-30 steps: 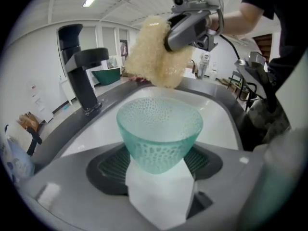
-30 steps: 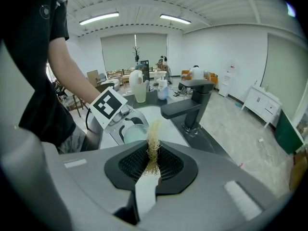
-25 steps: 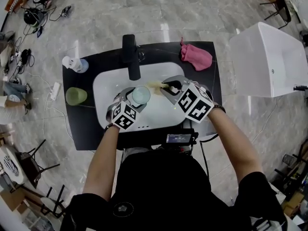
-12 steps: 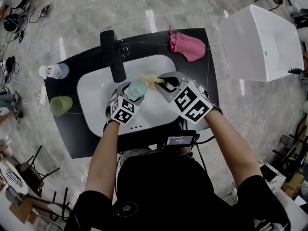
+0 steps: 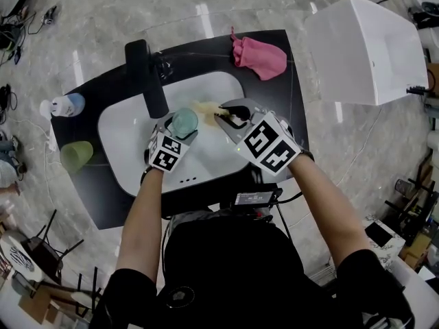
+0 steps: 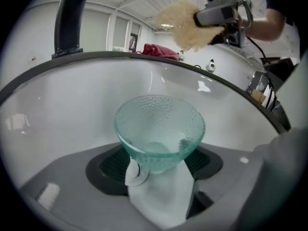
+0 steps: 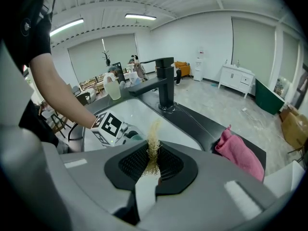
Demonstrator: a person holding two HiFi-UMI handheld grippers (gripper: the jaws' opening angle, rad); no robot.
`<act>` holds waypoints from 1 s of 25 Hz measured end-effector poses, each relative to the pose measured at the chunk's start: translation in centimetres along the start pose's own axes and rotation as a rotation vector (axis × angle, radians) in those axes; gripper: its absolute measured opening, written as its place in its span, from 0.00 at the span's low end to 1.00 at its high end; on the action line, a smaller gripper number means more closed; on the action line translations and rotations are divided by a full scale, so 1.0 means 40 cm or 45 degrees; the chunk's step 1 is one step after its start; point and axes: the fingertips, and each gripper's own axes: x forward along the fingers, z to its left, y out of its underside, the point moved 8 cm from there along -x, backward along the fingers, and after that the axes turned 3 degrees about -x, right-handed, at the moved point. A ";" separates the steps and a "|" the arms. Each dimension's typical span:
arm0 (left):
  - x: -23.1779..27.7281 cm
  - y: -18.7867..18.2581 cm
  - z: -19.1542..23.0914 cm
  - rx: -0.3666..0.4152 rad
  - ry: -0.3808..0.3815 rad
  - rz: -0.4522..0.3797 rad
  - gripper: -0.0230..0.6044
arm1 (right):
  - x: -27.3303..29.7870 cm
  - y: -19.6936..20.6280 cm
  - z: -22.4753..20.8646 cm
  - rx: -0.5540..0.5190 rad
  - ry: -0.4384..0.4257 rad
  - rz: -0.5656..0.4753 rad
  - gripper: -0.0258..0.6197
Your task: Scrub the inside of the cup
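Note:
A teal pebbled glass cup (image 5: 184, 122) is held over the white sink basin (image 5: 130, 142), with my left gripper (image 5: 178, 131) shut on its lower part. In the left gripper view the cup (image 6: 160, 129) tilts mouth-up toward the camera, clamped at its base by my left gripper (image 6: 161, 165). My right gripper (image 5: 226, 116) is shut on a tan fibrous scrub pad (image 5: 204, 107), which sits just right of the cup's rim, outside the cup. The right gripper view shows the scrub pad (image 7: 153, 146) edge-on between the jaws of my right gripper (image 7: 153, 166).
A black faucet (image 5: 145, 74) arches over the basin's far left, close to the cup. A pink cloth (image 5: 259, 57) lies on the black counter (image 5: 288, 108) at the far right. A green cup (image 5: 75, 155) and a bottle (image 5: 62, 105) stand at the left. A white bin (image 5: 367, 46) stands beside the counter.
The head view has swung, so the sink sits further left in frame. The left gripper has brought the cup closer to the faucet spout. The scrub pad stays just right of the cup.

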 end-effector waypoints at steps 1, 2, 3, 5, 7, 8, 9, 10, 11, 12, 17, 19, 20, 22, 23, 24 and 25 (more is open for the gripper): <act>0.001 0.003 0.000 0.000 0.003 0.008 0.59 | 0.001 0.001 0.002 0.002 -0.002 0.002 0.11; 0.003 0.007 -0.001 0.000 0.006 0.020 0.59 | 0.002 0.002 0.004 0.002 -0.005 0.003 0.11; 0.004 0.011 -0.002 -0.003 0.010 0.033 0.59 | 0.003 0.003 0.007 0.003 -0.007 0.004 0.11; 0.003 0.014 -0.004 -0.003 0.016 0.049 0.59 | 0.004 0.003 0.011 0.003 -0.013 0.005 0.11; 0.002 0.011 -0.008 0.006 0.018 0.055 0.59 | 0.004 0.005 0.016 0.001 -0.017 0.008 0.11; 0.002 0.011 -0.009 0.007 0.018 0.059 0.59 | 0.003 0.006 0.018 -0.001 -0.018 0.010 0.11; 0.002 0.012 -0.010 0.005 0.019 0.064 0.59 | 0.004 0.007 0.020 -0.002 -0.020 0.012 0.11; 0.000 0.012 -0.010 0.003 0.022 0.068 0.59 | 0.004 0.008 0.022 -0.003 -0.022 0.012 0.11; -0.001 0.012 -0.011 0.002 0.027 0.069 0.59 | 0.004 0.008 0.024 -0.003 -0.024 0.013 0.11; -0.004 0.012 -0.012 0.000 0.035 0.070 0.59 | 0.004 0.009 0.026 -0.004 -0.026 0.014 0.11; -0.026 0.011 -0.018 -0.018 0.047 0.077 0.64 | 0.004 0.020 0.031 -0.005 -0.028 0.015 0.11; -0.047 0.009 -0.017 -0.018 0.031 0.088 0.67 | 0.005 0.023 0.031 0.001 -0.026 0.009 0.11; -0.062 0.009 -0.017 -0.020 0.018 0.093 0.67 | 0.006 0.025 0.032 0.004 -0.027 0.006 0.11; -0.096 0.011 -0.023 -0.029 -0.018 0.096 0.67 | 0.004 0.030 0.039 0.012 -0.030 0.005 0.11; -0.115 0.011 -0.027 -0.040 -0.046 0.092 0.67 | 0.000 0.034 0.044 0.017 -0.031 0.005 0.11; -0.137 0.008 -0.029 -0.057 -0.090 0.081 0.67 | -0.004 0.036 0.047 0.020 -0.032 0.001 0.11; -0.164 0.001 -0.026 -0.080 -0.150 0.058 0.67 | -0.005 0.036 0.049 0.018 -0.031 -0.008 0.11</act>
